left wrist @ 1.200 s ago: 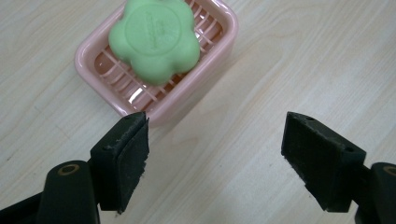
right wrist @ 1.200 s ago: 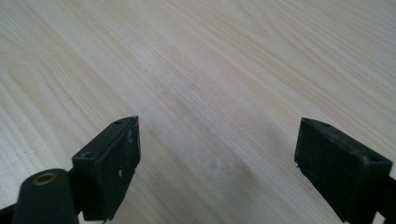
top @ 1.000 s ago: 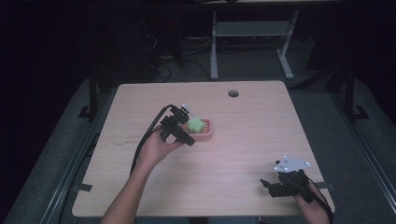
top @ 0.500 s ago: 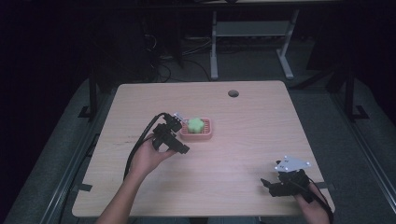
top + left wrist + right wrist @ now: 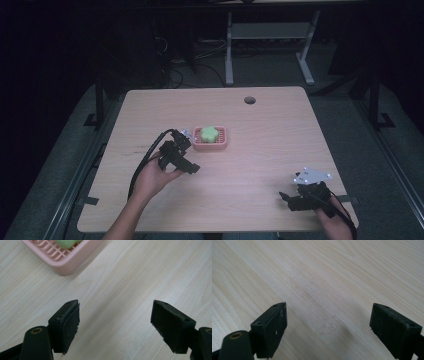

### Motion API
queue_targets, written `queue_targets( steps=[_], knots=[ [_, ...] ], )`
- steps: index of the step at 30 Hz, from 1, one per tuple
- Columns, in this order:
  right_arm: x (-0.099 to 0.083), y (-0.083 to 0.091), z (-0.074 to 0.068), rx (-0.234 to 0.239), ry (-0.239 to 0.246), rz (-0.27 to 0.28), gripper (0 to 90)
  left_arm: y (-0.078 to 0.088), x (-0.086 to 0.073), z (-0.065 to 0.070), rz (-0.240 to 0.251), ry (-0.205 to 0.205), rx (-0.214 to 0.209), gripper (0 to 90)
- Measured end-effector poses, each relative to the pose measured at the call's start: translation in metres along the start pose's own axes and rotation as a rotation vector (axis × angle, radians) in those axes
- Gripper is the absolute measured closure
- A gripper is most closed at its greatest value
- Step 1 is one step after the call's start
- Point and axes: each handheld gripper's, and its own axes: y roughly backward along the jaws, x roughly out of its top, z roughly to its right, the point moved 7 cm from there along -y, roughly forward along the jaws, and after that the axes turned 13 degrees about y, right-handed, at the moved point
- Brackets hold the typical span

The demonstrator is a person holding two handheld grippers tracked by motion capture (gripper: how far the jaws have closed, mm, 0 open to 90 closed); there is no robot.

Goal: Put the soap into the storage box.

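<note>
A pink slatted soap dish [image 5: 220,145] sits near the middle of the wooden table [image 5: 260,125], with a green flower-shaped soap [image 5: 209,133] lying in it. My left gripper [image 5: 187,162] hovers just in front and left of the dish, apart from it, open and holding nothing. In the left gripper view the left gripper [image 5: 115,322] has its jaws spread wide over bare wood, with the dish [image 5: 62,257] and soap [image 5: 65,243] at the top left. My right gripper [image 5: 290,197] rests near the table's front right corner, and the right gripper [image 5: 328,328] is open and empty.
A round cable hole [image 5: 249,100] lies near the table's far edge. Beyond the table stand the metal legs of another desk [image 5: 229,50] on dark floor. Black cables [image 5: 142,167] trail from my left gripper toward the front.
My left gripper has drawn back from the soap dish toward the front left, leaving the soap in the dish. The right gripper has stayed put.
</note>
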Motion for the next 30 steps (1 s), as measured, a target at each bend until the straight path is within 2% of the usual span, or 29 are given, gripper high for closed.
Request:
queue_targets(
  steps=[13,22,30],
  knots=[
    [-0.001,0.001,0.001,-0.004,-0.003,-0.003,13.8,0.003,-0.019,0.007,0.005,-0.018,-0.013,23.0],
    [-0.001,0.001,0.000,-0.008,-0.001,-0.003,13.9,0.006,-0.032,0.006,0.025,-0.002,-0.021,23.0],
    [-0.001,0.001,0.000,-0.006,-0.004,-0.006,13.8,0.006,-0.048,0.004,0.024,0.002,-0.024,23.0]
  ],
)
